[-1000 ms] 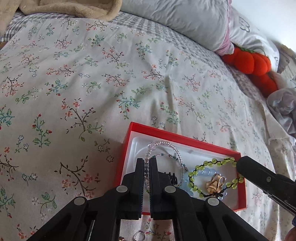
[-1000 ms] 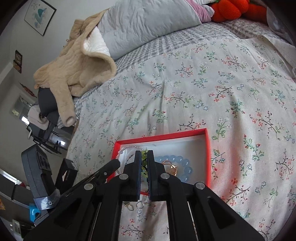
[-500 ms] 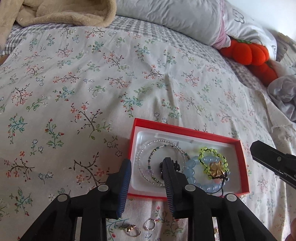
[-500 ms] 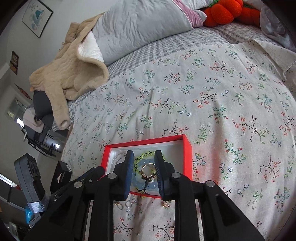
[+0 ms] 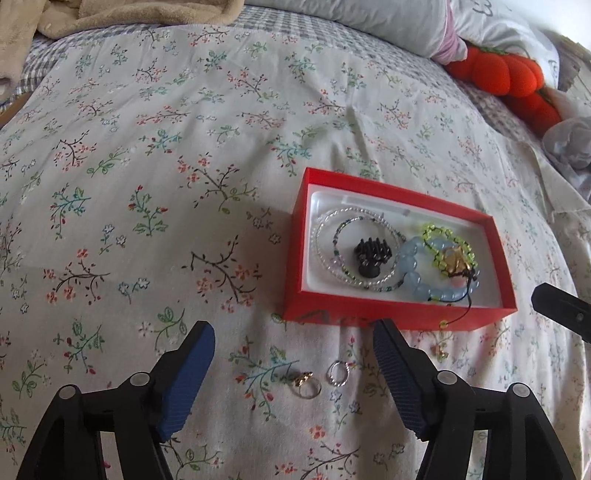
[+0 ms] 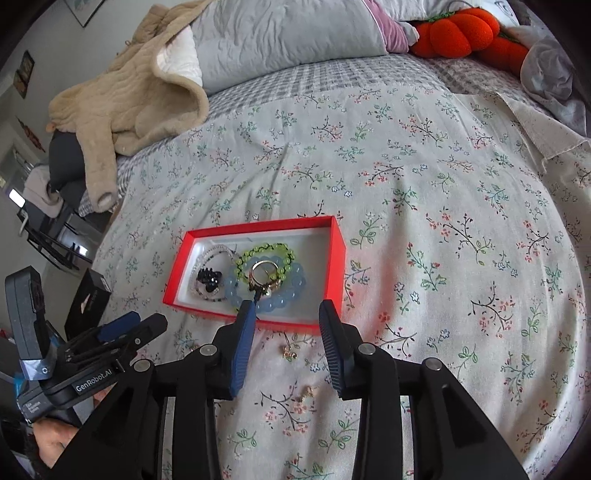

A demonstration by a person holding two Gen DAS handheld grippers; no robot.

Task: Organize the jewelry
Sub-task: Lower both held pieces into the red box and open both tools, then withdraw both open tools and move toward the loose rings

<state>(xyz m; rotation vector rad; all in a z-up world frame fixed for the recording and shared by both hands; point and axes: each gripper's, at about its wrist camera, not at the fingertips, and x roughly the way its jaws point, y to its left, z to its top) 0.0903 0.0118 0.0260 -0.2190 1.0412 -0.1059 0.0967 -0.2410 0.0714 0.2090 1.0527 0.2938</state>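
A red box (image 5: 399,314) with a white lining lies on the floral bedspread. Inside it are a clear bead bracelet (image 5: 314,240), a black hair claw (image 5: 371,254), a blue bead bracelet (image 5: 412,273), a green bead bracelet (image 5: 434,229) and a gold ring (image 5: 456,258). My left gripper (image 5: 293,332) hangs just in front of the box, jaws opening, nothing between them. Below it on the cloth lie a gold ring (image 5: 306,380) and a silver ring (image 5: 338,373). My right gripper (image 6: 287,308) hovers over the box's near wall (image 6: 288,325), jaws opening and empty. A small gold earring (image 6: 290,350) lies beneath it.
A beige fleece jacket (image 6: 122,96) and a grey pillow (image 6: 280,33) lie at the head of the bed. An orange pumpkin plush (image 5: 506,74) and a grey cloth (image 5: 569,144) sit at the far right. The bed's edge drops off at the left of the right wrist view.
Both grippers were shut on bracelets over the box: left on the clear one, right on the green one. Both have opened and drawn back; the bracelets now lie in the box.
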